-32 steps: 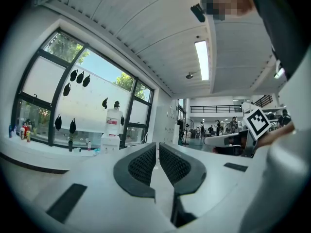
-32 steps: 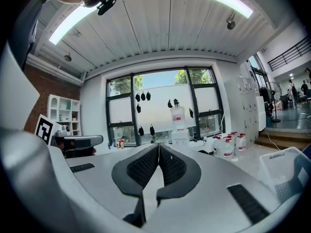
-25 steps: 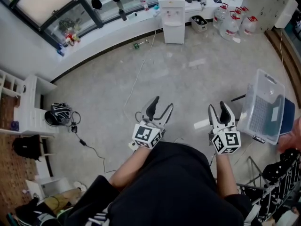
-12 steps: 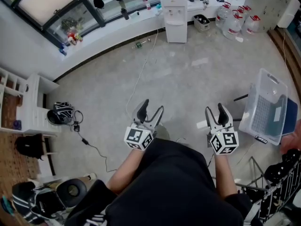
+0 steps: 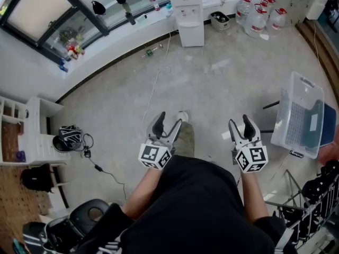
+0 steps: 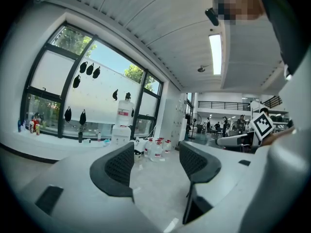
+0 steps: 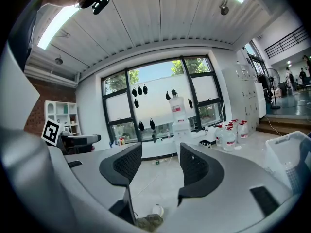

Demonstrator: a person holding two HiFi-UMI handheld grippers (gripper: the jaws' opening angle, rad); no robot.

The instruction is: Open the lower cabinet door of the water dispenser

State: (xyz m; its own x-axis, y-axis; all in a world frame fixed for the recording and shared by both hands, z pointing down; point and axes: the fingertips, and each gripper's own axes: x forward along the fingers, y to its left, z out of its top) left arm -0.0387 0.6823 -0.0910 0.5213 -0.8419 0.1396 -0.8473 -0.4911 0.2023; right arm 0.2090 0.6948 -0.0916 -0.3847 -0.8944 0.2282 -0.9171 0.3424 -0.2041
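Note:
The white water dispenser [image 5: 189,15] stands far across the floor against the window ledge, its lower cabinet door [image 5: 192,35] closed. It also appears small in the left gripper view, with a bottle on top of the dispenser [image 6: 121,130], and in the right gripper view as the same dispenser [image 7: 181,125]. My left gripper [image 5: 168,121] and right gripper [image 5: 239,122] are held in front of my body, well short of it. Both are open and empty, as the left gripper [image 6: 156,159] and right gripper [image 7: 160,161] show in their own views.
Several water jugs [image 5: 257,15] and a small basket [image 5: 219,20] sit right of the dispenser. A clear plastic bin [image 5: 299,115] stands at the right and a white shelf [image 5: 32,136] at the left. A cable [image 5: 156,83] trails over the floor. My shoe [image 5: 183,118] is between the grippers.
Both grippers' jaws have spread wider and both hands have drawn lower and closer to my body. My foot has stepped forward between them, and the view has shifted slightly.

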